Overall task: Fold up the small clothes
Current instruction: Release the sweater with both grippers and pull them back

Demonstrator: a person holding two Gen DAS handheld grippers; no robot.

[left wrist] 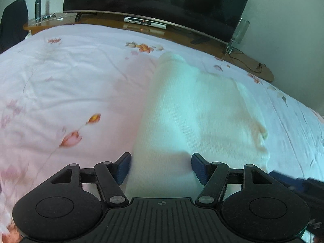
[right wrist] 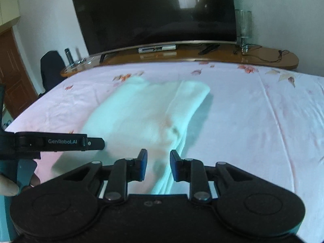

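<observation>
A dark television (right wrist: 154,14) stands on a wooden console (right wrist: 269,57) against pale walls (right wrist: 283,10).

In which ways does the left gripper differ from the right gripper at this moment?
The left gripper has its jaws wide apart; the right gripper has them much narrower. The left straddles the white garment's near left edge; the right is over its folded right edge. Whether either pinches the cloth is unclear. Both have blue pads and point down over the floral bedsheet.

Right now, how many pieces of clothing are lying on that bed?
1. A single white garment lies folded on the flowered bedspread, reaching toward the television end, its near end between both tools' jaws. Anything tucked inside its folds would be hidden.
</observation>
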